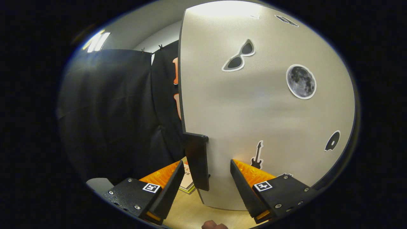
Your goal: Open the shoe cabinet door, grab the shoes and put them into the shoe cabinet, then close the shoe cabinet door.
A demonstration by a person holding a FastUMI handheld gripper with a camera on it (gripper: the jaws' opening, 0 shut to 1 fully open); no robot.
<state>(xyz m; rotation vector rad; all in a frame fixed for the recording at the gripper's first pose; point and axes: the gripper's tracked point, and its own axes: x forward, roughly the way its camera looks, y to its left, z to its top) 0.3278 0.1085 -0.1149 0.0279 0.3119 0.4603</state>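
Cabinet door first — a broad, flat, matte pale panel with a dark edge band, dotted with stickers: sunglasses, a moon, a guitar. Its dark handle, a slim upright bar fixed at the door's left edge, stands just ahead of the gripper, its long axis vertical and lying between the two fingers. The fingers are spread apart — neither touches the handle. Below lies a smooth wooden floor, and beyond the left finger something flat and book-like. Judging by this, closing on the bar comes next.
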